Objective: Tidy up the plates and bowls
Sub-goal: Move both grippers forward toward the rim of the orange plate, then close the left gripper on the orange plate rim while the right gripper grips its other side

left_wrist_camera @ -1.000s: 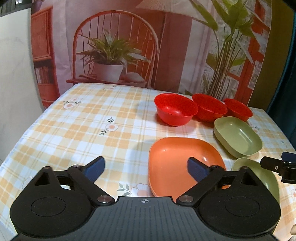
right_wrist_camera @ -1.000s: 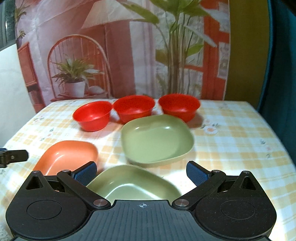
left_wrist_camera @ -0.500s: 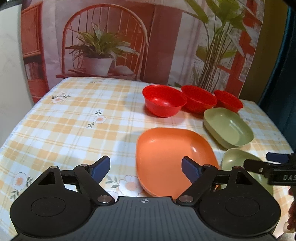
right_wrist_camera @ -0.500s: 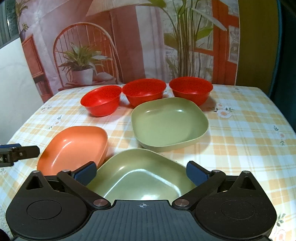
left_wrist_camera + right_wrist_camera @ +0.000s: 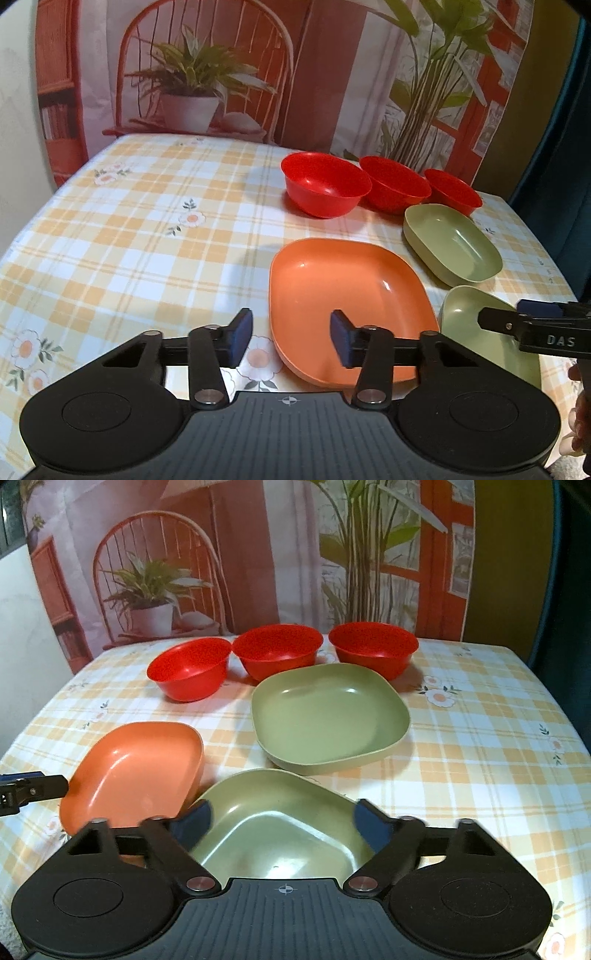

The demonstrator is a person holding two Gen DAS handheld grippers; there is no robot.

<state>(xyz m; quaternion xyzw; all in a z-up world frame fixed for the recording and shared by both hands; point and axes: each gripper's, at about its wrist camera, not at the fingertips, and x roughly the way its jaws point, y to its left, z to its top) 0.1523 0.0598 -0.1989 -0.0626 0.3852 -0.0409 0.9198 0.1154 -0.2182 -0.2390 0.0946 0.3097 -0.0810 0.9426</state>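
An orange square plate [image 5: 347, 295] lies on the checked tablecloth; it also shows in the right wrist view [image 5: 136, 771]. My left gripper [image 5: 290, 341] is open, its jaws either side of the plate's near-left rim. A near green plate [image 5: 277, 830] lies under my right gripper [image 5: 282, 825], which is open with its jaws over that plate. A second green plate [image 5: 328, 716] lies behind it. Three red bowls [image 5: 190, 668] [image 5: 277, 655] [image 5: 373, 651] stand in a row at the back.
The tablecloth [image 5: 147, 240] stretches bare to the left of the dishes. A printed backdrop with a chair and plants [image 5: 192, 74] hangs behind the table. The right gripper's finger [image 5: 532, 323] reaches in over the near green plate [image 5: 476, 317].
Both grippers have moved forward and down toward the plates. The left gripper's jaws have narrowed around the orange plate's rim; the right jaws have narrowed a little over the near green plate.
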